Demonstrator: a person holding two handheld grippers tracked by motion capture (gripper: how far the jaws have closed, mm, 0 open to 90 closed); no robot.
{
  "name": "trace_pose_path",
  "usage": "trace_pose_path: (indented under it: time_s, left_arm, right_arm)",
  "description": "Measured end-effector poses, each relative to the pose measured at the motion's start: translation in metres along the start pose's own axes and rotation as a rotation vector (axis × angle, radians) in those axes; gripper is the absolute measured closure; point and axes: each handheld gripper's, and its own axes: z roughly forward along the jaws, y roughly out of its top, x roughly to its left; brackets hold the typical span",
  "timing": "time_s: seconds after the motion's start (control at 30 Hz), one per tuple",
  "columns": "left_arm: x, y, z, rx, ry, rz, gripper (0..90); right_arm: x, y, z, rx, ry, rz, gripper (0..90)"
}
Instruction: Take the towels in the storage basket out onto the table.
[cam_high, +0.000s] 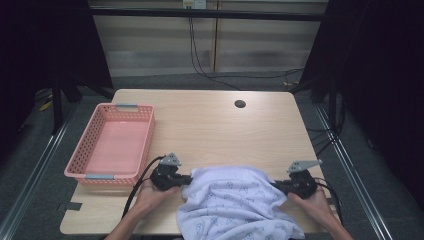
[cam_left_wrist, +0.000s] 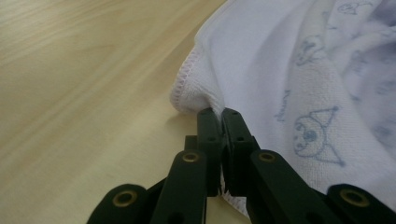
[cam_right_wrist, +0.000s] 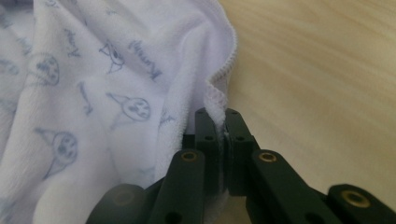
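Note:
A white towel (cam_high: 235, 200) printed with small blue cartoon faces lies rumpled at the table's near edge, part of it hanging over the front. My left gripper (cam_high: 186, 179) is shut on its left hem. In the left gripper view the jaws pinch the stitched edge of the towel (cam_left_wrist: 261, 60) at the gripper's tip (cam_left_wrist: 220, 113). My right gripper (cam_high: 276, 186) is shut on the right hem. In the right gripper view the towel (cam_right_wrist: 116, 93) bunches to the left, and its edge runs down between the closed tips (cam_right_wrist: 217, 114).
A pink plastic basket (cam_high: 90, 150) with grey handles stands at the table's left side. A dark round cable hole (cam_high: 240, 104) sits at the far right of the wooden tabletop (cam_high: 215, 130). Dark cables trail from both grippers.

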Motion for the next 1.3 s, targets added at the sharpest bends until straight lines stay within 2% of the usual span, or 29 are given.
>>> trace_pose_path:
  time_s: [0.07,0.13,0.2,0.37,0.47,0.57,0.7,0.77,0.9,1.1,1.17,1.3]
  left_arm:
    - [-0.003,0.006,-0.017,-0.1,-0.013,-0.023,87.5]
    - [-0.006,0.016,-0.033,-0.172,0.001,-0.003,87.5]
    - [-0.007,0.03,-0.045,-0.232,0.012,0.008,87.6]
    - [0.004,0.07,-0.065,-0.309,0.07,0.032,87.6]
    - [0.009,0.093,-0.079,-0.363,0.109,0.055,87.6]
    - [0.013,0.113,-0.097,-0.415,0.13,0.061,87.6]
    - [0.012,0.132,-0.114,-0.454,0.149,0.086,87.7]
    - [0.013,0.14,-0.118,-0.451,0.169,0.107,87.7]
    - [0.018,0.158,-0.121,-0.453,0.188,0.119,87.7]
    - [0.038,0.185,-0.118,-0.447,0.238,0.093,87.8]
    - [0.042,0.189,-0.119,-0.448,0.246,0.091,87.8]
    - [0.063,0.203,-0.121,-0.464,0.278,0.054,87.8]
  right_arm:
    - [0.005,-0.003,-0.016,-0.053,0.014,0.018,86.4]
    - [0.005,0.002,-0.033,-0.132,0.007,0.031,86.5]
    - [0.002,0.014,-0.048,-0.19,-0.02,0.03,86.5]
    - [-0.013,0.063,-0.076,-0.322,-0.077,0.009,86.5]
    - [-0.022,0.092,-0.089,-0.382,-0.104,0.0,86.5]
    - [-0.025,0.114,-0.103,-0.436,-0.126,-0.019,86.5]
    - [-0.024,0.134,-0.126,-0.508,-0.139,-0.031,86.5]
    - [-0.023,0.142,-0.138,-0.541,-0.15,-0.037,86.5]
    - [-0.029,0.159,-0.152,-0.561,-0.177,-0.05,86.6]
    - [-0.047,0.189,-0.15,-0.566,-0.197,-0.029,86.6]
    - [-0.053,0.197,-0.147,-0.566,-0.198,-0.024,86.6]
    - [-0.066,0.214,-0.135,-0.562,-0.199,-0.006,86.6]
